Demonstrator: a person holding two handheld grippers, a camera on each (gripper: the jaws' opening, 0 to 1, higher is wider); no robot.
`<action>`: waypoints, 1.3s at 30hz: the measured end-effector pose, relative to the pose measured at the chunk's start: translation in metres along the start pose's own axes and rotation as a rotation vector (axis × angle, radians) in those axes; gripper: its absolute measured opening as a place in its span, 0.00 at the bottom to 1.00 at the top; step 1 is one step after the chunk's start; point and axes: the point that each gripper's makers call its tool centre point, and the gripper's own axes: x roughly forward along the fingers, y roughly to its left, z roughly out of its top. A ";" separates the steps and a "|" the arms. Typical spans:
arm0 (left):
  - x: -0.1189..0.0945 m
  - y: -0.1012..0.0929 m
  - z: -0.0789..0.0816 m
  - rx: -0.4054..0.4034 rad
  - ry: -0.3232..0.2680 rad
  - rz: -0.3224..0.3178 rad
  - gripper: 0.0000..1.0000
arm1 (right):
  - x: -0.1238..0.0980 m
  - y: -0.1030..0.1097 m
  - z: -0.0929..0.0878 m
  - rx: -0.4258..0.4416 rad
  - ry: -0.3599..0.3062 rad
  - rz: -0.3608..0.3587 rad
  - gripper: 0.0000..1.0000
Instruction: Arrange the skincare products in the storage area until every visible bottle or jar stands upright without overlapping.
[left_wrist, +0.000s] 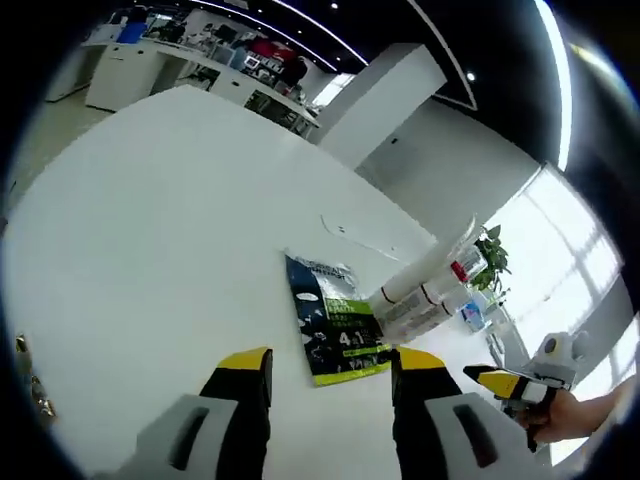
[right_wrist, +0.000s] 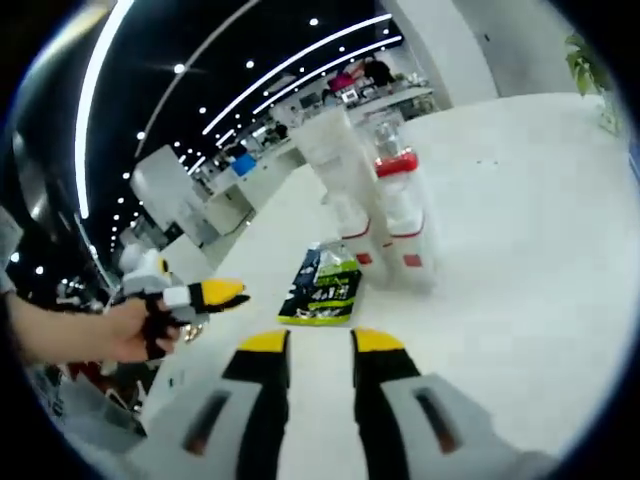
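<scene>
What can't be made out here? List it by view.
- Left gripper view: sachet small print, too small to read.
- Left gripper view: clear bottles run together, count unclear.
- Right gripper view: clear organizer contents blurred.
- Right gripper view: left gripper jaw gap, seen side-on.

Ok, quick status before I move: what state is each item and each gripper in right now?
Dark sachet: lying flat on the white table, nothing on it.
Clear plastic organizer: on the table just past the sachet; whether it stands upright cannot be told.
Red-capped bottle: inside the organizer.
Left gripper: open, holding nothing, above the table short of the sachet.
Right gripper: open, holding nothing, near the sachet.
</scene>
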 end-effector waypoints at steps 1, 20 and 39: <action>-0.008 0.001 -0.004 0.016 0.009 0.008 0.49 | -0.002 0.001 -0.001 -0.001 0.001 0.003 0.23; -0.191 0.111 -0.105 0.572 0.498 0.343 0.66 | -0.032 0.041 -0.023 -0.053 0.012 0.101 0.26; -0.180 0.121 -0.130 0.822 0.721 0.261 0.40 | -0.065 0.028 -0.034 -0.034 -0.010 0.057 0.26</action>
